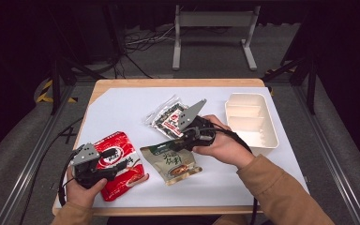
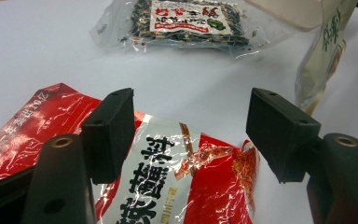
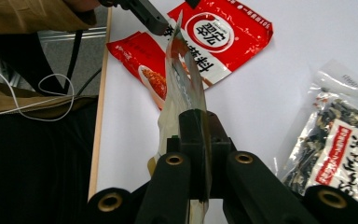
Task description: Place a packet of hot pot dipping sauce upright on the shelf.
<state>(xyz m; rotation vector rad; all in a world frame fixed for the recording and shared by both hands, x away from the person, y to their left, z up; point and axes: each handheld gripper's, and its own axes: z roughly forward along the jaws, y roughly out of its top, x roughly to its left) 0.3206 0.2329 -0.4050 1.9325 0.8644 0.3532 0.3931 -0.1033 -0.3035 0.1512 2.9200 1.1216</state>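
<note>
Green pouch [image 1: 172, 161] between right tongs [image 1: 183, 143]

I read large black Chinese characters on the red packet's [image 2: 168, 177] white label; print on the other packets stays illegible.

the left tongs [image 2: 191, 135] hang open over the red packet [image 2: 168, 177], with a clear packet [image 2: 186, 21] beyond.

A glossy red plastic sachet [image 1: 119, 164] bears a white panel with black lettering; the flat pouch [image 1: 172, 162] is olive-green and tan.
</note>
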